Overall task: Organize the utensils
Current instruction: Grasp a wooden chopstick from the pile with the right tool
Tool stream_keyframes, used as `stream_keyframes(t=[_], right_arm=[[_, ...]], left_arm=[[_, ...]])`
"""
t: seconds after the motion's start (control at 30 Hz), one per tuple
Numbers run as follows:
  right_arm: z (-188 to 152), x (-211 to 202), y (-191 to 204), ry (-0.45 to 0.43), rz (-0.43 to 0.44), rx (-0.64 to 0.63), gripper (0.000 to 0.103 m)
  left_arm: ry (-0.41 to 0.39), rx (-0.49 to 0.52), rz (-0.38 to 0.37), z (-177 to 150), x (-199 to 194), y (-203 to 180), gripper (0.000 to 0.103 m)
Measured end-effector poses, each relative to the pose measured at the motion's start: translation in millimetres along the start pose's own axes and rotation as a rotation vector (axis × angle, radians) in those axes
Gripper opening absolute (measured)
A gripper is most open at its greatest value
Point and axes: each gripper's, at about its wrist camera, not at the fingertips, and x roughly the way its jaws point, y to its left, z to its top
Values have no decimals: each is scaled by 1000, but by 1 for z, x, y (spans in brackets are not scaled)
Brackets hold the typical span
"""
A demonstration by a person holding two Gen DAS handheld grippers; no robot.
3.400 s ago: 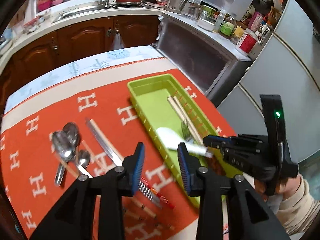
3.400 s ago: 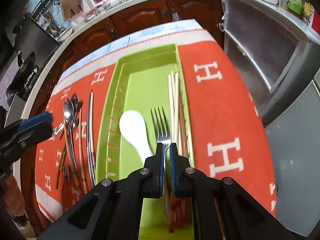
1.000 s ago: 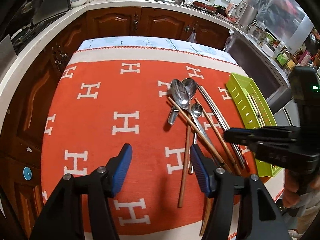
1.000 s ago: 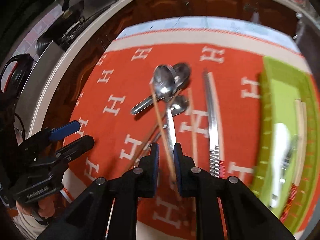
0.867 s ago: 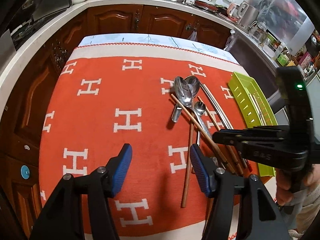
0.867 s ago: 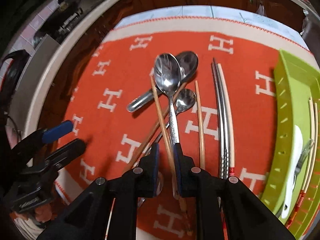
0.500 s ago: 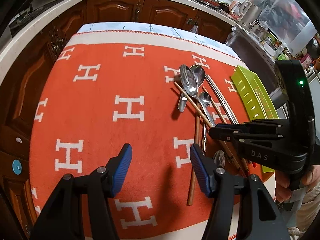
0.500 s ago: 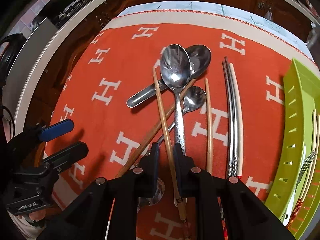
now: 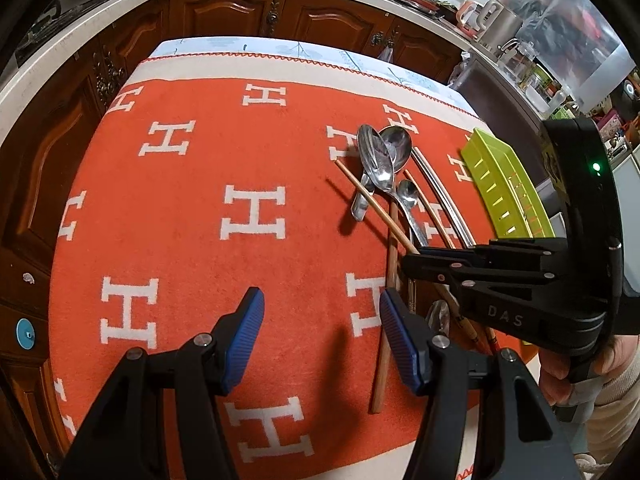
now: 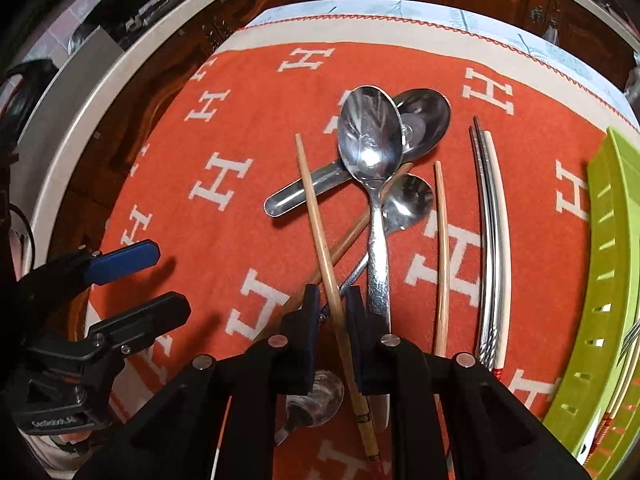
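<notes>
With the right gripper (image 10: 333,308) straddling but not yet clamping a chopstick (image 10: 320,224) left of the tray (image 10: 612,264), and the left gripper (image 9: 322,334) wide apart, closing may snag the spoon (image 10: 372,152) alongside.

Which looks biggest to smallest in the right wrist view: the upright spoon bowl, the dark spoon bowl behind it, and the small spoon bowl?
1. upright spoon bowl, though it lies uppermost, nearer the camera
2. dark spoon bowl, partly hidden, so unsure
3. small spoon bowl

Left claw (image 9: 322,336) spread wide, right claw (image 10: 333,312) narrowly parted, lowered
</notes>
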Motion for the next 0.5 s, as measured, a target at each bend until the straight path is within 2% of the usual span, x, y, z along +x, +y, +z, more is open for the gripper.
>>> stream_keyframes(t=[0.1, 0.5], right_arm=[[-5, -8, -6, -18, 15, 15, 6], [-33, -74, -33, -176, 142, 99, 6]], left_arm=[[-4, 2, -2, 1, -2, -1, 58], [7, 41, -30, 4, -4, -25, 58]])
